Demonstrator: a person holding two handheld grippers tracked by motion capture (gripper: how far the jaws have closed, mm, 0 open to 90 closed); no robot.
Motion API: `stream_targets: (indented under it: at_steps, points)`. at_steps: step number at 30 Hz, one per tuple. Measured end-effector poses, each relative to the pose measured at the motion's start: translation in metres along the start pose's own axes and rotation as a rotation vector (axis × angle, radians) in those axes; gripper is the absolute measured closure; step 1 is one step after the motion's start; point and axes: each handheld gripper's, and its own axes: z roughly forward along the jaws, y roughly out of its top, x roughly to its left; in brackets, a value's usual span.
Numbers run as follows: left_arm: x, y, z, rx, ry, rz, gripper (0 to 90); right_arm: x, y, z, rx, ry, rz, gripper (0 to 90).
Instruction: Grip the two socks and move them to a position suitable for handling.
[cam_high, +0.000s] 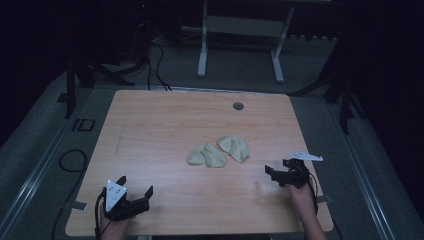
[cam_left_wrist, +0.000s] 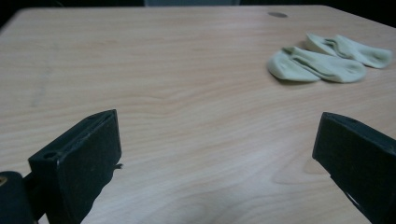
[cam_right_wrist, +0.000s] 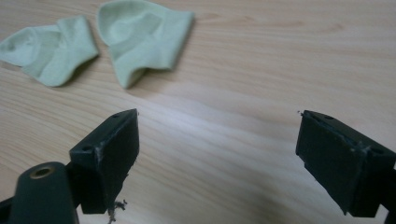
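While two pale socks lie side by side near the middle of the wooden table (cam_high: 150, 130), both grippers wait low in the frame of the high view with nothing in their grasp. The left sock (cam_high: 206, 155) and the right sock (cam_high: 235, 148) sit just right of centre, their edges touching or nearly so; from above it is hard to tell which. The left gripper (cam_high: 135, 187) rests at the lower left, near the table's front edge, its jaws spread wide over bare wood. The right gripper (cam_high: 276, 169) stands at the lower right, jaws likewise wide apart, pointing toward the socks and nearer to them than its partner. In the left gripper view the pair appears at the upper right, well beyond the jaws. In the right gripper view the socks lie at the upper left, a short way ahead of the parted jaws.
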Motion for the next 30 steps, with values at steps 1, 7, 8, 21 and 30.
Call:
stream_targets:
  at_steps: [1, 7, 8, 21, 30]
  points:
    - [0.0, 0.0, 0.0, 0.0, 0.0, 0.0, 1.1, 0.003, 0.003, 0.002, 0.006, 0.001, -0.01, 13.2]
    - [-0.002, -0.001, 0.004, 0.058, -0.034, -0.012, 1.0, 0.019, 0.019, 0.019, 0.029, 0.011, -0.054, 13.2]
    - [-0.002, -0.001, 0.004, 0.058, -0.034, -0.012, 1.0, 0.019, 0.019, 0.019, 0.029, 0.011, -0.054, 13.2]
    - [-0.001, 0.0, 0.003, 0.062, -0.031, -0.025, 1.0, 0.052, 0.055, 0.053, 0.047, 0.003, -0.047, 13.6]
    - [0.0, -0.001, 0.003, 0.072, -0.038, -0.027, 1.0, 0.065, 0.077, 0.082, 0.08, -0.004, -0.042, 16.6]
